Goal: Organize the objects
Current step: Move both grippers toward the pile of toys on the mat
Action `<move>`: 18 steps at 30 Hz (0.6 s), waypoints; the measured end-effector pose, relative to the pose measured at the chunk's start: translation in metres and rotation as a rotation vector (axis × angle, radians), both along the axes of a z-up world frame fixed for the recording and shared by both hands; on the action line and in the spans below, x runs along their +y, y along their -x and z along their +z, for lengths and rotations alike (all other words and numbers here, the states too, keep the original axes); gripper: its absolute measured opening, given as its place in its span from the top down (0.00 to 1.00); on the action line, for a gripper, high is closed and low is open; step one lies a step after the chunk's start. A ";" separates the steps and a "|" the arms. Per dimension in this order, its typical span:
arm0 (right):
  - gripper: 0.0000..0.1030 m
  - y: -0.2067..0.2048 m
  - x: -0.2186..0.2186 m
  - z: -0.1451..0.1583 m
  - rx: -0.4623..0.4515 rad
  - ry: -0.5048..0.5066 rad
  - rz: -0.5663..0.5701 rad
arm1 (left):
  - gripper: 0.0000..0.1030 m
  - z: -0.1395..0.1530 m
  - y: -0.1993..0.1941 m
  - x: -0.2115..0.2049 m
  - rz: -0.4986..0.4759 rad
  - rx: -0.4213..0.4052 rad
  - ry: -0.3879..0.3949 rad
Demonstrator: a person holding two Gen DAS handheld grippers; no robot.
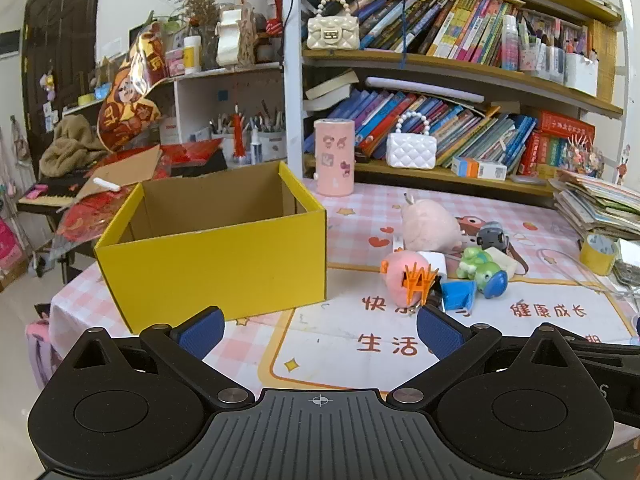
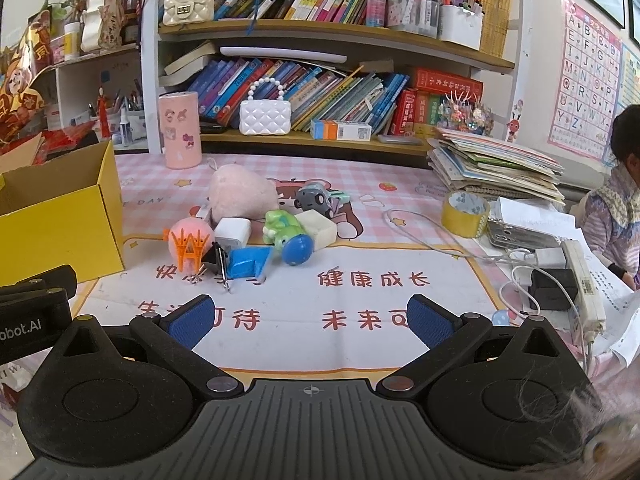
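The left gripper [image 1: 318, 330] is hovering with its jaws spread wide, its blue pads [image 1: 200, 334] gripping nothing and touching nothing. The right gripper [image 2: 310, 320] is hovering level just beside it, jaws likewise parted wide, its blue pads [image 2: 430, 324] bare. Both are pointing forward, fingers lying flat and side by side.

Yellow cardboard box [image 1: 216, 260] open-topped, upright, interior looks bare, left-centre of left wrist frame. Toy cluster right of it, apart: pink plush [image 1: 430, 226] at back, orange comb-like clip [image 1: 418, 280] leaning on pink ball [image 1: 396, 276], blue piece [image 1: 458, 295], green-blue figure [image 1: 482, 272], grey toy car [image 2: 316, 199], white blocks [image 2: 232, 234].
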State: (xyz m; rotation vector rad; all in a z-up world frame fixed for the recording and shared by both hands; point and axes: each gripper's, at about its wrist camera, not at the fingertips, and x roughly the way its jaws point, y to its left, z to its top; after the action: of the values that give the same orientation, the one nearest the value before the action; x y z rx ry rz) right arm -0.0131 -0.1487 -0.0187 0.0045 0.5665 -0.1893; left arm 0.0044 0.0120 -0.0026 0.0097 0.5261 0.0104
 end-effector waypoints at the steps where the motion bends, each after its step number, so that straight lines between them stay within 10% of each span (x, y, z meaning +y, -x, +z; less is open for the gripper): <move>1: 0.00 -0.001 0.000 0.000 0.002 0.000 0.002 | 0.00 0.000 0.000 0.000 0.001 0.002 0.002; 18: 0.00 -0.023 -0.011 -0.008 0.081 -0.069 0.069 | 0.00 -0.011 -0.020 -0.002 0.017 0.101 -0.003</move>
State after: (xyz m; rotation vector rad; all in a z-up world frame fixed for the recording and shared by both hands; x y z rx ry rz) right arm 0.0101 -0.1593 -0.0264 0.0446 0.6524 -0.1030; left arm 0.0244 0.0100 -0.0141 0.0090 0.6269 0.0279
